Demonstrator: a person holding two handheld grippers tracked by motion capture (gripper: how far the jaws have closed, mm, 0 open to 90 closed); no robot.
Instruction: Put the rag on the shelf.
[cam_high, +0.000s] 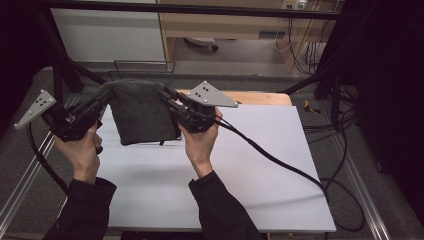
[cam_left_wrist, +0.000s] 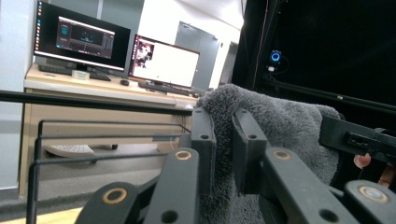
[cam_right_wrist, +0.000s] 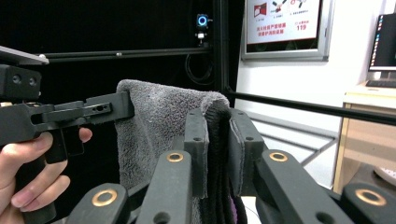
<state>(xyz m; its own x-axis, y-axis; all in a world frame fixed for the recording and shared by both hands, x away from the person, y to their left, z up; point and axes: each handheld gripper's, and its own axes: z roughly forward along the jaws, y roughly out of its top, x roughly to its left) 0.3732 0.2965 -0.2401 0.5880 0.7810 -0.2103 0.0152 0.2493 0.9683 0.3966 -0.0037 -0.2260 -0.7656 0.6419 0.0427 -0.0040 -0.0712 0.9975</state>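
Towel (cam_high: 142, 112): grey, hangs above the white bench (cam_high: 250, 165).
Left claw (cam_high: 106, 93): pinching one top corner.
Right claw (cam_high: 165, 95): pinching the other.

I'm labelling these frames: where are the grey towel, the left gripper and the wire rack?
grey towel (cam_high: 142, 117), high view, middle of hanging cloth.
left gripper (cam_left_wrist: 223, 140), left gripper view, between its fingertips.
wire rack (cam_high: 145, 62), high view, top bar.
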